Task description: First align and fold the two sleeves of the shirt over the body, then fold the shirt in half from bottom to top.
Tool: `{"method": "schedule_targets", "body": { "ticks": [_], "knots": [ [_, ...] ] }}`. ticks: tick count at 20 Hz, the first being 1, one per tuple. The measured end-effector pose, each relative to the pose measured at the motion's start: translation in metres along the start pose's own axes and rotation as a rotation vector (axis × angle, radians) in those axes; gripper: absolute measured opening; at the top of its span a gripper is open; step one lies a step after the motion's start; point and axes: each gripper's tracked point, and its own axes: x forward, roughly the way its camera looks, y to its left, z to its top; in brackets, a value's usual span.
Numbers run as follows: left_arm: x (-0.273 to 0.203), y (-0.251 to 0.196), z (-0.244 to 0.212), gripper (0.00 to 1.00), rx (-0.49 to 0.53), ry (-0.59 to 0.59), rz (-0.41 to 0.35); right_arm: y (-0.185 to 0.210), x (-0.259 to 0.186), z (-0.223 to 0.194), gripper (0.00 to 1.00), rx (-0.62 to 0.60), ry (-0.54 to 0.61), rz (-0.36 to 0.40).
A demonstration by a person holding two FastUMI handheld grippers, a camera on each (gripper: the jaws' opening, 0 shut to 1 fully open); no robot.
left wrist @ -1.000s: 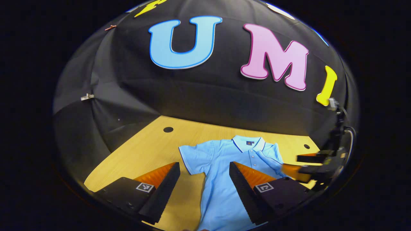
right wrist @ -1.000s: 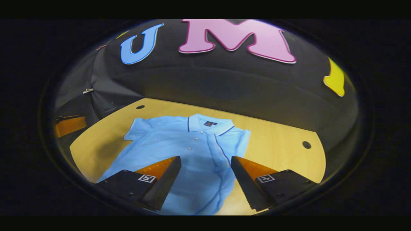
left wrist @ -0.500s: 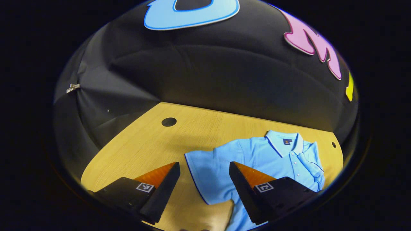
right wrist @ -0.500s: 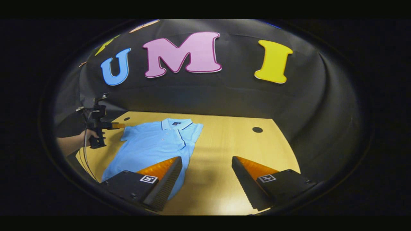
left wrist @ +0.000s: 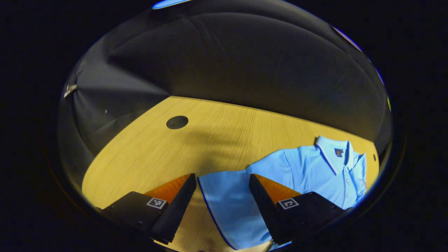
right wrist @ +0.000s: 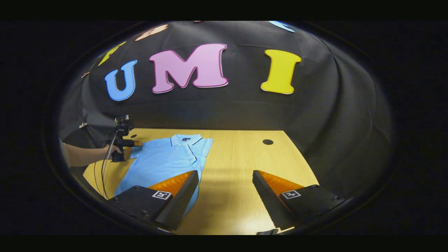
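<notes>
1. A light blue polo shirt lies flat on the wooden desk, collar toward the far edge, nearer the desk's left side.
2. One sleeve lies spread out; the other side looks folded over the body.
3. The left gripper hangs above that spread sleeve, fingers apart, gripping nothing.
4. The right gripper is spread wide over bare desk beside the shirt.
5. Round cable holes sit near the far edge, well apart from the shirt.

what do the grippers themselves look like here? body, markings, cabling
Both the left gripper and the right gripper have wedge-shaped fingers with ridged inner faces, each carrying a square black-and-white tag. In the right gripper view, the left one has a dark pistol-grip handle with hanging cables, held by a bare forearm.
</notes>
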Motion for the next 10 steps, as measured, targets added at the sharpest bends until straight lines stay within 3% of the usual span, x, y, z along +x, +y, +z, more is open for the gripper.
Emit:
{"method": "schedule_targets", "body": {
  "ticks": [2,8,9,10],
  "knots": [
    [0.001,-0.008,0.002,0.98,0.013,-0.001,-0.030,-0.011,0.000,-0.004,0.97,0.056,0.007,-0.030],
    [0.004,-0.024,0.009,0.17,0.024,-0.027,-0.047,-0.006,0.001,-0.029,0.97,0.096,0.079,-0.032],
    [0.001,-0.024,0.010,0.08,0.022,-0.027,-0.035,-0.005,0.000,-0.031,0.98,0.085,0.082,-0.029],
    [-0.002,-0.024,0.012,0.07,0.037,-0.030,-0.018,-0.003,-0.002,-0.031,0.98,0.075,0.082,-0.025]
  ]
}}
